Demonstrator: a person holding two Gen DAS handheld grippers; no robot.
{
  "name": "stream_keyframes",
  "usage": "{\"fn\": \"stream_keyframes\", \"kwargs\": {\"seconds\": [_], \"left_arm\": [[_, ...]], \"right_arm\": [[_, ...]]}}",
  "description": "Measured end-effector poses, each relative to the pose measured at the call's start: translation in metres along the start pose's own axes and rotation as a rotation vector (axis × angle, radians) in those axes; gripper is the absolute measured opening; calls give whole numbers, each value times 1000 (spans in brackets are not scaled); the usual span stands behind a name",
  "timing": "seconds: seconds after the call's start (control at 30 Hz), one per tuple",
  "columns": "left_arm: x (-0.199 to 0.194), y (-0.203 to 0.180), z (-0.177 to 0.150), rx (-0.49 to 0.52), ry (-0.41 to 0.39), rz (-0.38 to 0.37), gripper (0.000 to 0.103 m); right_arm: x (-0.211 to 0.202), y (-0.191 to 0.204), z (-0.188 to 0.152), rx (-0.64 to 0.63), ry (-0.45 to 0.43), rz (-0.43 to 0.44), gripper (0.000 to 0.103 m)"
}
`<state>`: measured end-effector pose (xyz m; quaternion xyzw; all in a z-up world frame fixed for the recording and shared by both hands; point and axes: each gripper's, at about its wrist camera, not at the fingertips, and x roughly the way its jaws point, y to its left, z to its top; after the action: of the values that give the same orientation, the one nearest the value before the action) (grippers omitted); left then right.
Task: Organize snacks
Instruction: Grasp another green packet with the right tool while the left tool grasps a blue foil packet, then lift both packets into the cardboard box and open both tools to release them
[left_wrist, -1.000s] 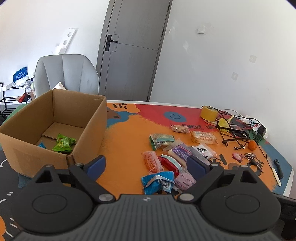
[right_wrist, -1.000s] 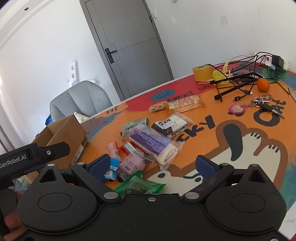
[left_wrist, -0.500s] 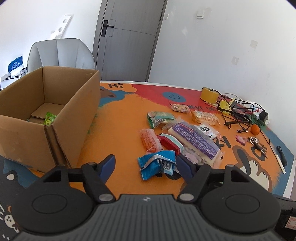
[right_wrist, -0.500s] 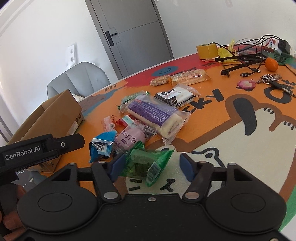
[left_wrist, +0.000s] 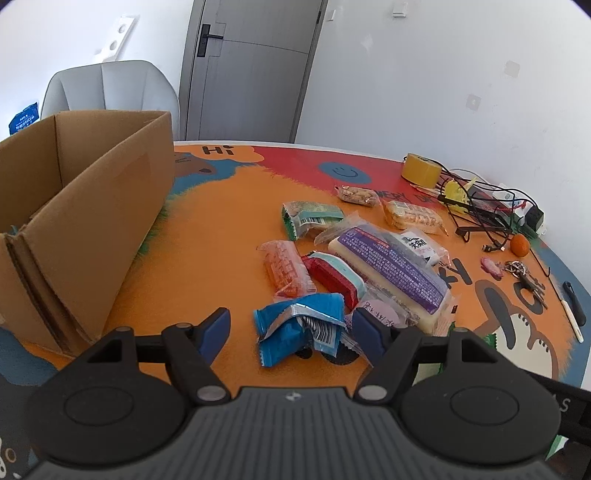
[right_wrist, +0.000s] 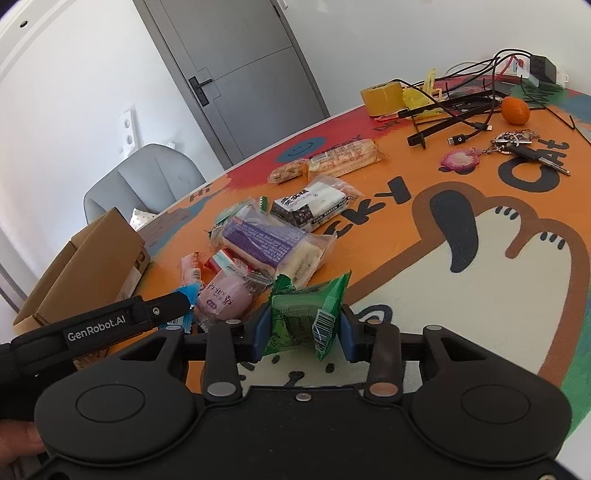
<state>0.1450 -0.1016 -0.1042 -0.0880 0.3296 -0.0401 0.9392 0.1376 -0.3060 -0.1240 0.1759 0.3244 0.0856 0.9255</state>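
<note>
Several snack packets lie in a heap on the orange cartoon table mat (left_wrist: 207, 258). My left gripper (left_wrist: 291, 332) hangs low over the mat, its jaws open around a crumpled blue packet (left_wrist: 299, 325) with a gap on the left side. Its right finger (left_wrist: 365, 332) rests beside a pink packet (right_wrist: 225, 299). My right gripper (right_wrist: 304, 332) is closing, and its pads squeeze a green packet (right_wrist: 303, 314), which buckles between them. Behind the heap lies a long purple packet (left_wrist: 391, 269). An open cardboard box (left_wrist: 92, 206) stands at the left.
At the far right of the table are a yellow tape roll (left_wrist: 421, 170), tangled black cables (left_wrist: 480, 214), a small orange fruit (left_wrist: 520, 245) and keys (left_wrist: 524, 273). A grey chair (left_wrist: 110, 88) and a grey door stand behind the table. The table's edge curves at the right.
The left gripper dropped and moved forward over the blue packet, its jaws narrowing. The right gripper sank onto the green packet and its jaws drew in against it.
</note>
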Motion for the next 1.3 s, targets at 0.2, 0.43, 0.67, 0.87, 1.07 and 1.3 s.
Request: {"fn": "stream_keyframes", "kwargs": {"seconds": [0.2,0.43,0.67,0.87,1.07,1.3], "left_arm": [[14,2,2,-22,14,-4,64],[8,6,1,-22,-5,-25,37],[-11,10,5,-19,-39,-20,36],[-31,12,10,-11,-79,-15,36],[-55,16,19,-3,-138,1,36],[-82,24,29,-8,-202,19,34]], "right_arm": [[2,-1,3,1,-3,-10,39],[2,3,2,-4,-5,-17,39],[-3,11,3,-9,-27,1,39],[-11,24,5,-26,-53,23,39],[-18,37,9,-41,-78,54,39],[-25,55,12,-58,-99,98,39]]}}
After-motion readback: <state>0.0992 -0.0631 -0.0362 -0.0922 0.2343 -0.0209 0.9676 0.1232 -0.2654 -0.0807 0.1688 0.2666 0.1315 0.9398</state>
